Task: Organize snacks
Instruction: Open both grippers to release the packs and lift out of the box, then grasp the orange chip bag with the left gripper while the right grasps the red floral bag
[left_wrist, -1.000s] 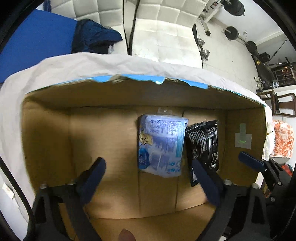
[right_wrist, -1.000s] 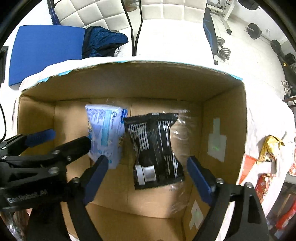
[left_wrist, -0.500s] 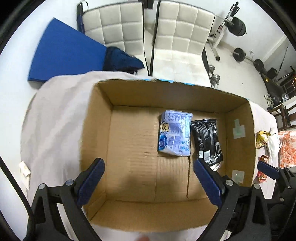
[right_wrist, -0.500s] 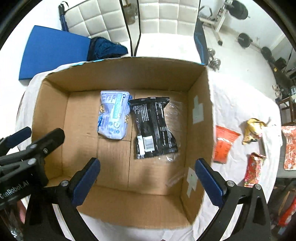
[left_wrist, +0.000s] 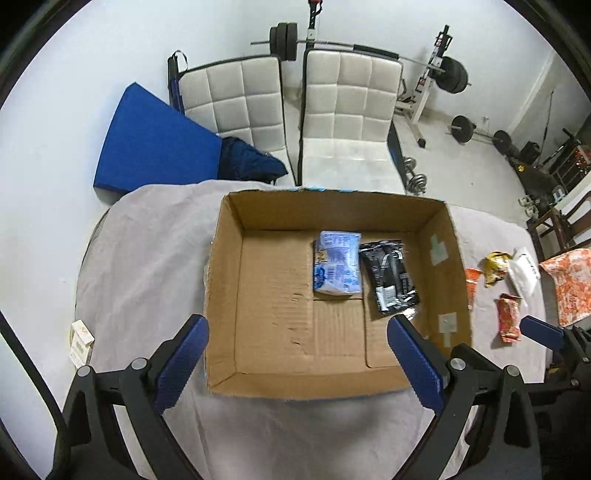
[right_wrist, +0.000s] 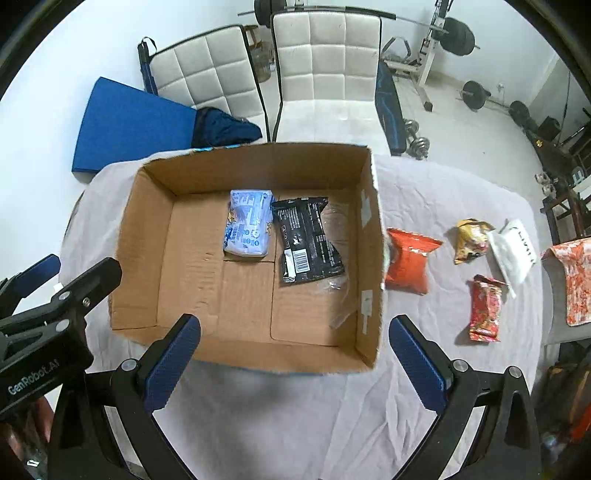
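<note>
The right gripper (right_wrist: 293, 356) has its fingers (right_wrist: 173, 356) spread wide and empty, held above the near wall of the cardboard box (right_wrist: 258, 356); the left gripper (left_wrist: 295, 363) is likewise wide and empty over the same box. Inside the box, a light-blue snack pack (right_wrist: 248, 229) and a black snack packet (right_wrist: 306, 240) lie flat side by side on the floor, just beside each other, towards the far wall. The remaining snacks lie on the cloth-covered worktop (right_wrist: 295, 413) to the right of the box: an orange packet (right_wrist: 410, 260) just beside the box wall, a red packet (right_wrist: 484, 308), a yellow crumpled packet (right_wrist: 469, 240) and a white pouch (right_wrist: 511, 251) farther out. These are judged to be light, soft film bags with slippery, crinkly surfaces and crushable contents. Grip the orange packet across its narrower width, near a sealed end seam where the film is stiffer, with light closing force; a centre pinch risks crushing the contents or letting the film slide out.
</note>
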